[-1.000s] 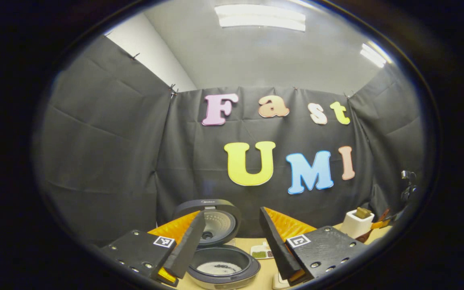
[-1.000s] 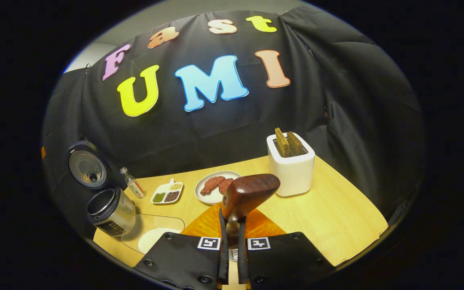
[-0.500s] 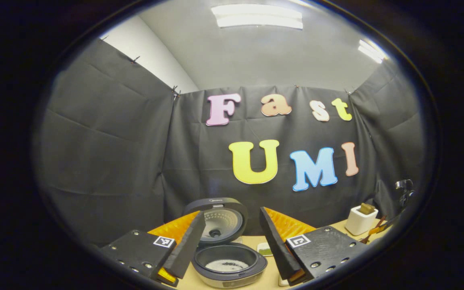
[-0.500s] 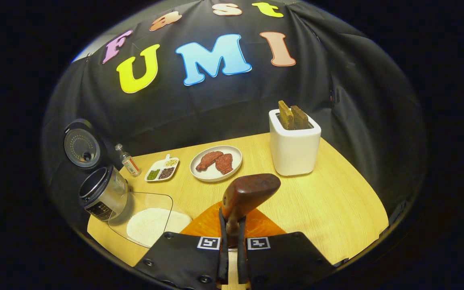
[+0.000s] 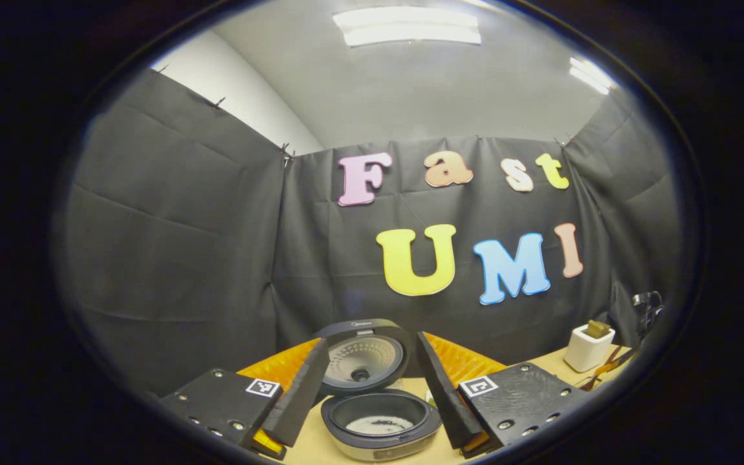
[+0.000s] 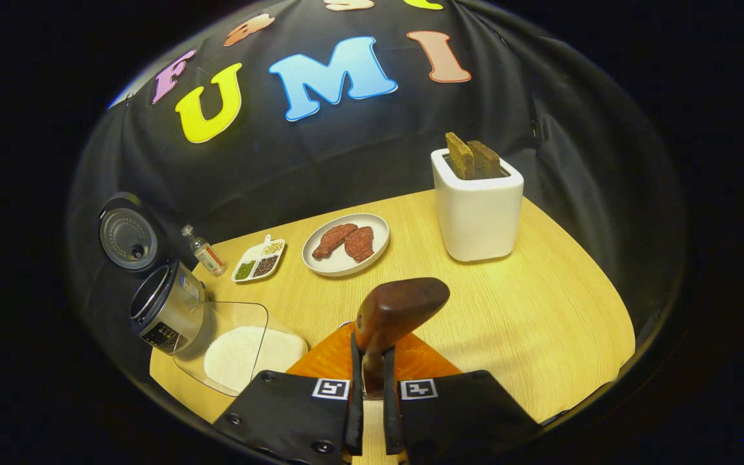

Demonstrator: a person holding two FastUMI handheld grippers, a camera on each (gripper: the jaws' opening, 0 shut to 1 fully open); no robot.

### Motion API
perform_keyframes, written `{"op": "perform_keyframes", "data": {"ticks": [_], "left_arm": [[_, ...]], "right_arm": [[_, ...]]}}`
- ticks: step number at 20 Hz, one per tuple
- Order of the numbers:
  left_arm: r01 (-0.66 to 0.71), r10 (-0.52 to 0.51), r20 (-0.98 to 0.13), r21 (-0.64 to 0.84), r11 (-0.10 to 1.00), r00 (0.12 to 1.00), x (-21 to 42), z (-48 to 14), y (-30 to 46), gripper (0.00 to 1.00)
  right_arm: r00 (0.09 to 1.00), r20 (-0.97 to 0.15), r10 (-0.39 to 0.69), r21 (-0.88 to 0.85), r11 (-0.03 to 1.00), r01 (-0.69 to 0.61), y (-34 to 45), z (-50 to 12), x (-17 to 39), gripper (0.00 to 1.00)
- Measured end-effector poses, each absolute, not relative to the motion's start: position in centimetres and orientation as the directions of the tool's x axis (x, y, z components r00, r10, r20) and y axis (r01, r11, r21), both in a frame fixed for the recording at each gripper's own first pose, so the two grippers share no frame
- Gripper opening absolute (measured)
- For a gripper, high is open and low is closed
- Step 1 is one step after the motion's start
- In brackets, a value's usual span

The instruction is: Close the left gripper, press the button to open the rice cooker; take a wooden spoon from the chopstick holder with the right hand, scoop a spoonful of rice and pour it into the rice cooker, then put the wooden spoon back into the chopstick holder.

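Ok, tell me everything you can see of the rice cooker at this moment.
The rice cooker stands open on the wooden table, at its left end beside a clear tray of white rice. Its round dark lid is swung up and back, showing a pale perforated inner plate with a centre vent. The body looks metallic with a dark rim and a front panel. The dark inner pot holds a thin layer of white rice with some dark grains. Neither claw touches it.

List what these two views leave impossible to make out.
- Wooden spoon, right gripper view: the handle is hidden between the right gripper fingers, and whether the bowl holds rice cannot be told.
- Rice cooker, left gripper view: front panel is cut off at the bottom edge, and the dark specks inside are too small to identify.
- Divided dish, right gripper view: contents too small to name.
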State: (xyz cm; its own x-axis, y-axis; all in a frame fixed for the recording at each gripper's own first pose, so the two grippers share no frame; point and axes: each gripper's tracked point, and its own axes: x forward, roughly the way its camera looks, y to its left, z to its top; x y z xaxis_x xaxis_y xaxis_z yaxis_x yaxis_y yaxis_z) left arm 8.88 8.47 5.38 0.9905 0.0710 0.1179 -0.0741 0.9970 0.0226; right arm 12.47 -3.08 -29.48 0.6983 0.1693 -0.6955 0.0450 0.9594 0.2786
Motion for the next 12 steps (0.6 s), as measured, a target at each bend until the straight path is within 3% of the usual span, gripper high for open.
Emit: {"op": "perform_keyframes", "data": {"ticks": [3, 4, 5, 7, 10, 12], "left_arm": [[-0.07, 0.067, 0.118, 0.022, 0.997, 0.991, 8.9, 5.4, 8.2, 0.83], [-0.066, 0.063, 0.12, 0.021, 0.998, 0.991, 9.0, 5.4, 7.9, 0.83], [-0.061, 0.058, 0.122, 0.021, 0.998, 0.991, 9.1, 5.5, 7.7, 0.83], [-0.053, 0.05, 0.123, 0.021, 0.998, 0.991, 9.2, 5.5, 7.5, 0.84], [-0.043, 0.04, 0.126, 0.017, 0.999, 0.991, 9.5, 5.6, 7.0, 0.83], [-0.036, 0.034, 0.128, 0.013, 0.999, 0.991, 9.9, 5.6, 6.8, 0.83]], "right_arm": [[0.727, -0.675, 0.124, 0.248, 0.967, 0.065, -4.3, -28.6, 12.6, 0.22], [0.736, -0.668, 0.108, 0.238, 0.968, 0.075, -4.8, -28.5, 12.9, 0.35], [0.744, -0.661, 0.099, 0.236, 0.968, 0.081, -5.3, -28.3, 13.0, 0.36], [0.757, -0.649, 0.078, 0.229, 0.969, 0.096, -6.1, -27.7, 13.2, 0.55], [0.782, -0.623, 0.011, 0.193, 0.971, 0.14, -8.3, -26.6, 13.4, 0.98], [0.798, -0.601, -0.032, 0.172, 0.97, 0.169, -9.6, -25.4, 13.0, 0.98]]}}
